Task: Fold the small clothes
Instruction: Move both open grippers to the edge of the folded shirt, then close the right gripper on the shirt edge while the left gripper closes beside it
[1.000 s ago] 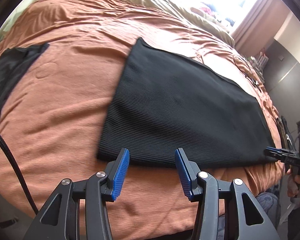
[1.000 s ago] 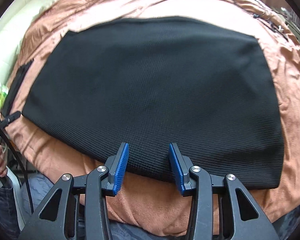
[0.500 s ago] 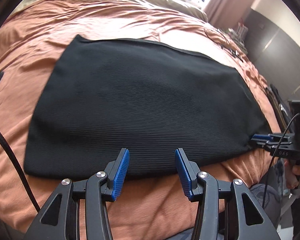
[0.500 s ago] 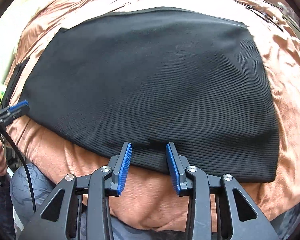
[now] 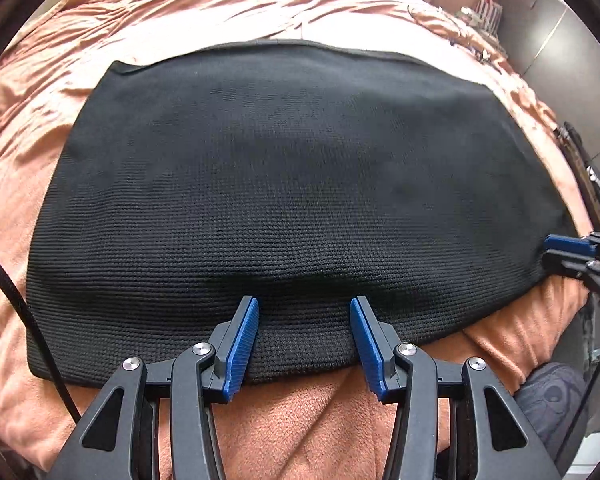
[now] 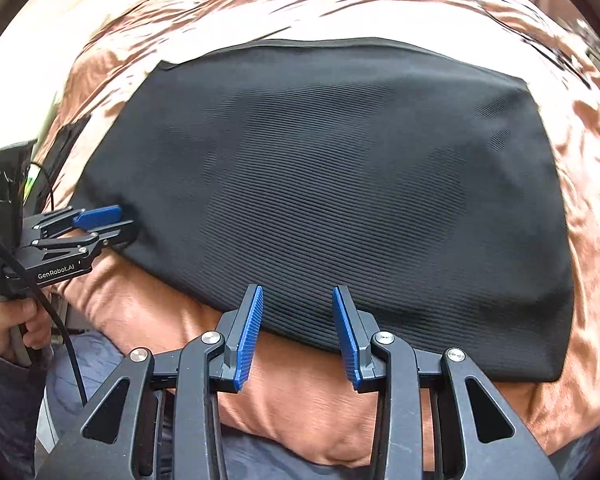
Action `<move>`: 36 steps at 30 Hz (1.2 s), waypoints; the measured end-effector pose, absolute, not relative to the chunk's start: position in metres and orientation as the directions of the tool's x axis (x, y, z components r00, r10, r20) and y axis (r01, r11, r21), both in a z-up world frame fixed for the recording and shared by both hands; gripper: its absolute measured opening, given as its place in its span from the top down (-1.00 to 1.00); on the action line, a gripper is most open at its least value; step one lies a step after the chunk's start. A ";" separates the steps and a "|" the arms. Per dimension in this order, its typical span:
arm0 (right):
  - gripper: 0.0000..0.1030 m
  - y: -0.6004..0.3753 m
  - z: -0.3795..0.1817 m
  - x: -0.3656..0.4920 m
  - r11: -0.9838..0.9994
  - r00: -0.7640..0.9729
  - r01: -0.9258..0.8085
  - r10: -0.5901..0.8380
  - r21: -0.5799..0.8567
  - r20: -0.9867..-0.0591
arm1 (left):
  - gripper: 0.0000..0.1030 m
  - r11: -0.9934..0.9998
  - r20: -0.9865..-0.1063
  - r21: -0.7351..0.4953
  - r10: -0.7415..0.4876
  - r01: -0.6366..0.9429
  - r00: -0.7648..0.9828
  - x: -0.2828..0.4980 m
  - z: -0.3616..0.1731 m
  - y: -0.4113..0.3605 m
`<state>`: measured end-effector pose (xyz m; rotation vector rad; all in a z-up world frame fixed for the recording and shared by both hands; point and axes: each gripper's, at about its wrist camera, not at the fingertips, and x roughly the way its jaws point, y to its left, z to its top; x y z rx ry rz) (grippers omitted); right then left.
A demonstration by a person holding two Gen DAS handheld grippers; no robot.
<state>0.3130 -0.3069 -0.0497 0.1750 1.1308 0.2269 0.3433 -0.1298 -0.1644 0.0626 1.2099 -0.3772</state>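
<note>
A black ribbed garment is lying spread flat on an orange-brown blanket that is covering a bed, and its near hem is running along the blanket's front edge, right at both sets of fingers. The left gripper is hovering at that hem with its blue pads spread wide apart; the hem is sitting between the two fingers, partway up their length, and the cloth is bulging slightly just beyond the tips, though whether the pads are touching it is hard to tell. Seen from the other camera, this same gripper is showing at the garment's left corner, tips against the fabric edge, a hand holding its handle and a black cable trailing below. The right gripper is likewise standing with its fingers parted, and the garment is reaching its hem across the gap between them near the tips. From the left camera the right gripper's tips are meeting the garment's right corner, one blue pad above and a dark finger below.
</note>
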 end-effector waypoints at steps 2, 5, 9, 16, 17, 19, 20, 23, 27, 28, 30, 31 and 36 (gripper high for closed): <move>0.46 -0.295 -0.051 0.320 0.959 0.397 -0.117 0.284 0.258 -0.873 | 0.03 0.939 -0.915 -0.150 -0.250 0.309 0.315 0.341 -0.159 -0.122; 0.55 -0.276 -0.055 0.329 0.956 0.377 -0.153 0.290 0.249 -0.880 | 0.03 0.949 -0.902 -0.179 -0.264 0.259 0.343 0.338 -0.153 -0.094; 0.65 -0.257 -0.062 0.343 0.952 0.354 -0.188 0.296 0.243 -0.887 | 0.03 0.964 -0.891 -0.203 -0.254 0.169 0.375 0.334 -0.150 -0.047; 0.67 -0.226 -0.072 0.363 0.946 0.323 -0.218 0.302 0.240 -0.897 | 0.03 0.977 -0.877 -0.212 -0.200 0.022 0.437 0.324 -0.139 0.030; 0.67 -0.223 -0.073 0.365 0.947 0.320 -0.222 0.298 0.234 -0.899 | 0.03 0.979 -0.876 -0.202 -0.183 0.005 0.446 0.322 -0.139 0.038; 0.68 -0.218 -0.079 0.369 0.953 0.322 -0.215 0.277 0.215 -0.905 | 0.03 0.978 -0.873 -0.207 -0.177 -0.017 0.453 0.319 -0.140 0.051; 0.67 -0.218 -0.081 0.371 0.957 0.324 -0.205 0.265 0.206 -0.908 | 0.03 0.977 -0.875 -0.212 -0.175 -0.033 0.450 0.319 -0.142 0.058; 0.68 -0.219 -0.083 0.376 0.967 0.340 -0.176 0.237 0.186 -0.910 | 0.03 0.966 -0.880 -0.248 -0.191 -0.078 0.435 0.317 -0.151 0.072; 0.68 -0.222 -0.083 0.383 0.974 0.355 -0.149 0.214 0.171 -0.910 | 0.03 0.944 -0.870 -0.316 -0.250 -0.091 0.425 0.317 -0.160 0.074; 0.68 -0.223 -0.083 0.385 0.976 0.358 -0.143 0.208 0.166 -0.910 | 0.03 0.940 -0.868 -0.326 -0.256 -0.098 0.426 0.317 -0.162 0.075; 0.68 -0.225 -0.083 0.391 0.978 0.365 -0.133 0.199 0.160 -0.910 | 0.03 0.937 -0.868 -0.331 -0.257 -0.110 0.426 0.318 -0.164 0.073; 0.67 -0.225 -0.083 0.394 0.979 0.368 -0.127 0.197 0.161 -0.909 | 0.03 0.934 -0.869 -0.336 -0.260 -0.118 0.422 0.318 -0.166 0.073; 0.85 -0.229 -0.086 0.414 0.981 0.387 -0.086 0.195 0.176 -0.901 | 0.26 0.932 -0.872 -0.333 -0.247 -0.142 0.422 0.315 -0.169 0.074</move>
